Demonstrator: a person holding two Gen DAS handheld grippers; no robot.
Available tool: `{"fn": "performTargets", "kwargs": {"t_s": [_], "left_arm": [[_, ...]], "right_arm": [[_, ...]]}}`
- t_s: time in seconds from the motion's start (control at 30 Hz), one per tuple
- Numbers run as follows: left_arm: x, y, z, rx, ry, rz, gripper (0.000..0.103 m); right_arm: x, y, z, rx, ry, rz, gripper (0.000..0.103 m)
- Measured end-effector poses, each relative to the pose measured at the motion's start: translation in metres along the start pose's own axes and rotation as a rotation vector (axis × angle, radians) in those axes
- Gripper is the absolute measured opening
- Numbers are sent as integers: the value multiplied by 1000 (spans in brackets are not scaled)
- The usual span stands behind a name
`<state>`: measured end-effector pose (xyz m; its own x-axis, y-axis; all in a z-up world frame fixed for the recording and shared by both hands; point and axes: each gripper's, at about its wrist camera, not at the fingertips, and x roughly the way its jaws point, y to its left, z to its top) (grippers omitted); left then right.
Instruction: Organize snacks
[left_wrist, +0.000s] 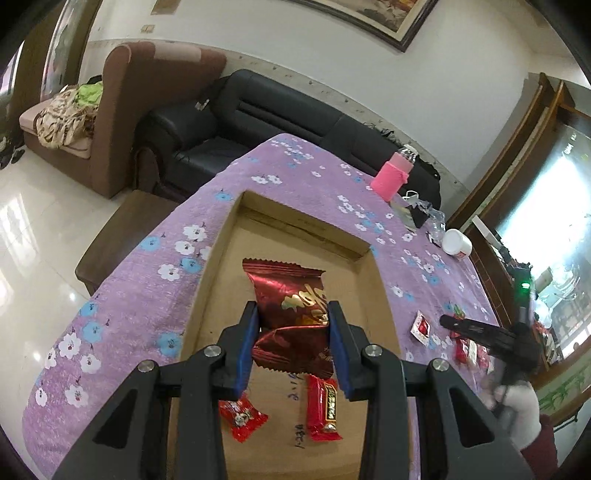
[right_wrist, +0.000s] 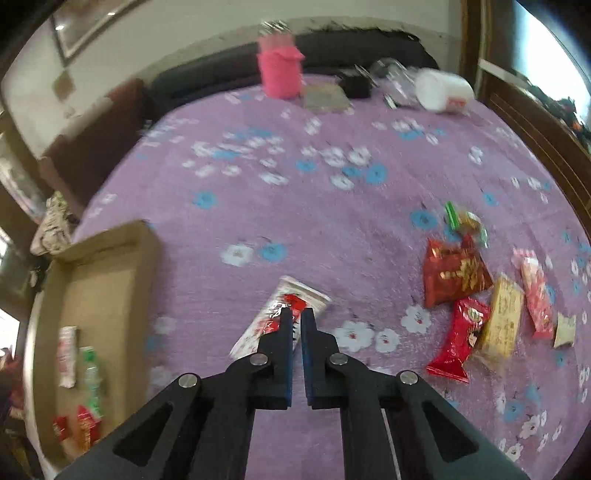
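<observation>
My left gripper (left_wrist: 292, 310) is shut on a dark red snack packet (left_wrist: 284, 288) and holds it over an open cardboard box (left_wrist: 303, 218). On the box floor lie a small red candy packet (left_wrist: 242, 419) and a red bar (left_wrist: 325, 410). My right gripper (right_wrist: 296, 314) points down at the purple flowered cloth (right_wrist: 295, 206). Its jaws are shut, with only a slit between them, on a white and red packet (right_wrist: 314, 295) that touches the cloth. Several loose snacks (right_wrist: 454, 273) lie to the right. The box (right_wrist: 107, 288) is at the left.
A pink-sleeved bottle (right_wrist: 279, 70) and a tipped white cup (right_wrist: 443, 90) stand at the table's far edge, beside dark clutter. A black sofa (left_wrist: 258, 122) lies behind the table. A white-gloved hand (left_wrist: 521, 413) holds the right gripper (left_wrist: 445, 320).
</observation>
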<state>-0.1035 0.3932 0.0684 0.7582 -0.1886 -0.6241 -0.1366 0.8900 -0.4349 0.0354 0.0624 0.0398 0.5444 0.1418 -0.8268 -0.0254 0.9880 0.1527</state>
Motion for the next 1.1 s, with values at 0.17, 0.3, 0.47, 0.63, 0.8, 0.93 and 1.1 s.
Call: {"fn": "performTargets", "kwargs": {"t_s": [0.17,0.3,0.47,0.63,0.8,0.93,1.1], "left_arm": [[2,2,1,-1,15,-3,36],[7,0,1,5,28,5,36],[26,-8,14,40,58,42,36],[52,-9,33,37,88,74,41],[54,-14,37,29,74,56,53],[28,-19,35,28,5,27,69],[-1,-12,32,-7,-47,19,70]], "right_arm": [[-3,10,3,-43,-14,41,6],[13,-1,0,12,44,37,25],[36,-6,0,86,88,16,46],[47,7,4,52,81,-76,46],[48,16,-1,-11,56,-118,35],[43,8,-3,0,51,-80,31],[23,-2,-3,68,8,0,28]]}}
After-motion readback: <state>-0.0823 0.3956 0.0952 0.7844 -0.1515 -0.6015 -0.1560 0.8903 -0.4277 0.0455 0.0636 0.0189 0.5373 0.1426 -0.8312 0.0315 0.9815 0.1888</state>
